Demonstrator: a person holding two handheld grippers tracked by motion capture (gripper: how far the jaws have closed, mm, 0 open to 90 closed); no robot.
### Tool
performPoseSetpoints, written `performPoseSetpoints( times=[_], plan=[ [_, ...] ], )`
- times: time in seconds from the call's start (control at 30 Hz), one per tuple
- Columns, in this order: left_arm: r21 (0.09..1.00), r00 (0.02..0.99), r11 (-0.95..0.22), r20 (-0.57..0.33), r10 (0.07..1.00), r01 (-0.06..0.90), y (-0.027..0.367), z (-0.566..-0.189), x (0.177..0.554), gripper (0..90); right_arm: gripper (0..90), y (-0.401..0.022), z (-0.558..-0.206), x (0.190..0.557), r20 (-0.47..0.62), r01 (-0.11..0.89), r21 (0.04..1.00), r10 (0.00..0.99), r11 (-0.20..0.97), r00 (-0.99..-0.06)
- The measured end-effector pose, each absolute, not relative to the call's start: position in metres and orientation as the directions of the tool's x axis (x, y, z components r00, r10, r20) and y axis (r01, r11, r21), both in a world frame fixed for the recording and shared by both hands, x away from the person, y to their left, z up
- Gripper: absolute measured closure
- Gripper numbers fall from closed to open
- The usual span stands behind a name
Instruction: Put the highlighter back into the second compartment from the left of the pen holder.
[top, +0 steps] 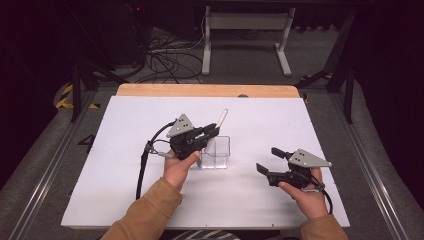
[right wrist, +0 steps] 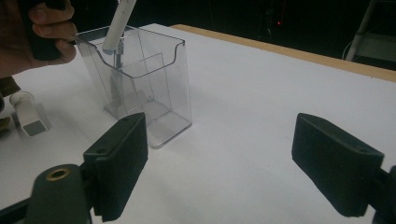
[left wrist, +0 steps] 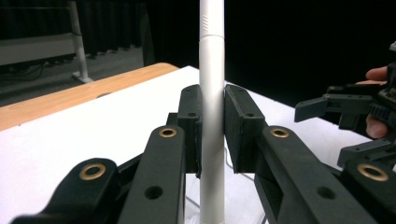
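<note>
The white pen [left wrist: 212,93] is cut off at top and bottom; the fingers hide its middle.

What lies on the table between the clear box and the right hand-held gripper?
Nothing: in the high view the white table is bare between the clear box and the open right hand-held gripper. The right gripper view shows the same.

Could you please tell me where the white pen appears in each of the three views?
High view: white pen sticks up, centre.
Left gripper view: upright, centre, clamped by the left hand-held gripper.
Right gripper view: top left, leaning into the container.
Shared landmark: clear plastic container.
</note>
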State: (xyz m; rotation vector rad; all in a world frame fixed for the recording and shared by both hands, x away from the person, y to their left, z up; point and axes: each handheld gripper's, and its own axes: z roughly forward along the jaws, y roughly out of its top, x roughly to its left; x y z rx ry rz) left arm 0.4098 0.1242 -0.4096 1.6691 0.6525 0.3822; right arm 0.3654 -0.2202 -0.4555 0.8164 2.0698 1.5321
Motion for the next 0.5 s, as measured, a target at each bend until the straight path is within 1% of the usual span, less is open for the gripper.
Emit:
performPoseSetpoints(
  times=[0.5],
  plan=[
    [0.961,0.784,-0.142,-0.102,0.612,0.237,0.1268,-0.4171,0.4115,77.7,18.9,-0.2193,-0.4558,0.3651,0.000,0.200,0.956,0.681,0.216,-0.732]
  ],
)
